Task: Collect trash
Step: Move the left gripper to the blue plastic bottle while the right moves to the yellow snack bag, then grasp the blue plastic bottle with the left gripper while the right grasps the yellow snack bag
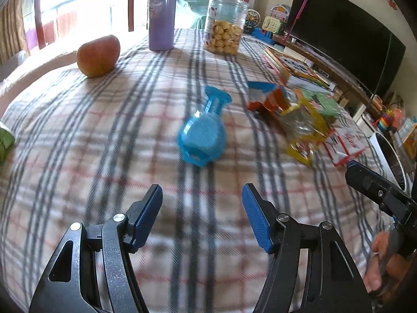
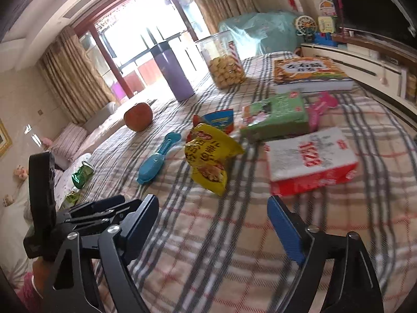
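Observation:
A crumpled yellow snack wrapper (image 2: 212, 156) lies on the plaid tablecloth (image 2: 234, 234); it also shows in the left wrist view (image 1: 305, 127). Behind it lies an orange and blue wrapper (image 2: 219, 120), seen in the left wrist view (image 1: 271, 99) too. A green crumpled wrapper (image 2: 82, 173) lies at the table's left edge. My left gripper (image 1: 202, 200) is open and empty, short of a blue plastic clip (image 1: 202, 133). My right gripper (image 2: 213, 214) is open and empty, short of the yellow wrapper.
An apple (image 1: 98, 55), a purple flask (image 1: 161, 13) and a clear jar of snacks (image 1: 224, 24) stand at the far side. A red and white box (image 2: 311, 160), a green box (image 2: 275, 116) and a book (image 2: 308, 74) lie to the right.

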